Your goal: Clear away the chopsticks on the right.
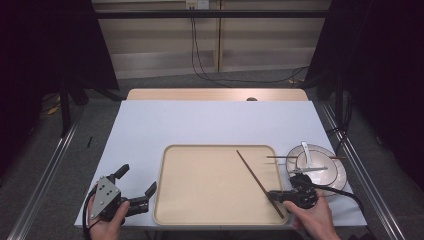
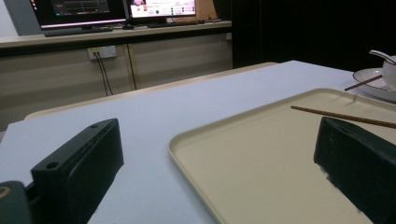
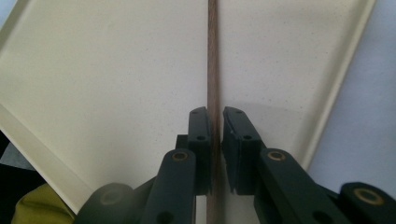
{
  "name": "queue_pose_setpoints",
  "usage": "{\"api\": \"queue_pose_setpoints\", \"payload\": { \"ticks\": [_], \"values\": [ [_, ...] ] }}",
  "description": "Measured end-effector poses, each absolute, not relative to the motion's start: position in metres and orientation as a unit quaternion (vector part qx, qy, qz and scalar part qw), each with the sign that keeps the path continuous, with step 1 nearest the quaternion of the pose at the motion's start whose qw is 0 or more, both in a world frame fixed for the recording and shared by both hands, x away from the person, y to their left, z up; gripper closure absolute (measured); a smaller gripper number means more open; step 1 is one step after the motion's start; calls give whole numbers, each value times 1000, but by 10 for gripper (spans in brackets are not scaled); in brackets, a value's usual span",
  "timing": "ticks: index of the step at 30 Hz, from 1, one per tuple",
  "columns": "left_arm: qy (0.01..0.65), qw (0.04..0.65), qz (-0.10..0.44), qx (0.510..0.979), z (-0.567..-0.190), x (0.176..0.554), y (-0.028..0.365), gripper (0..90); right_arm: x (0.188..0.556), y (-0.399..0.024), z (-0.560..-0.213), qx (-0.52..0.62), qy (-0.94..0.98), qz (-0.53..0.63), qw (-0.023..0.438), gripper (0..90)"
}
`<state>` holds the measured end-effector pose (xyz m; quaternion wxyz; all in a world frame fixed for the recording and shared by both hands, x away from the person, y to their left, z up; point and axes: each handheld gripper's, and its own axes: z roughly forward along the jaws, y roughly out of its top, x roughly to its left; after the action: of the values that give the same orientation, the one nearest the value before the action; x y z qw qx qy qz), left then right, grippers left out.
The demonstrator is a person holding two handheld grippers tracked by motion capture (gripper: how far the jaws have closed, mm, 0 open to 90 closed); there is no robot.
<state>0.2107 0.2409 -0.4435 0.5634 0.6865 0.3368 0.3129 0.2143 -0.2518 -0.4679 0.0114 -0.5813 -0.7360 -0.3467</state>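
Lower right of the high view: the right gripper (image 1: pixel 281 196), fingers clamped on one chopstick (image 1: pixel 255 177) lying diagonally over the tray (image 1: pixel 200 210), while a second chopstick (image 1: pixel 280 157) remains across the bowl (image 1: pixel 320 172); left gripper (image 1: pixel 136 186) idle, fingers apart.
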Motion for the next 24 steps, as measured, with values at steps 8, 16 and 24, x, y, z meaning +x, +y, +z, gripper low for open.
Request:
{"api": "queue_pose_setpoints", "payload": {
  "ticks": [8,16,24],
  "values": [
    [335,561,313,689,-443,211,242,13,210,-254,-463,-551,-750,-366,4,620],
    [340,563,312,686,-444,211,242,13,203,-269,-446,-496,-759,-423,-21,375],
    [340,561,314,686,-444,211,243,13,191,-286,-427,-424,-768,-479,-39,132]
  ]
}}
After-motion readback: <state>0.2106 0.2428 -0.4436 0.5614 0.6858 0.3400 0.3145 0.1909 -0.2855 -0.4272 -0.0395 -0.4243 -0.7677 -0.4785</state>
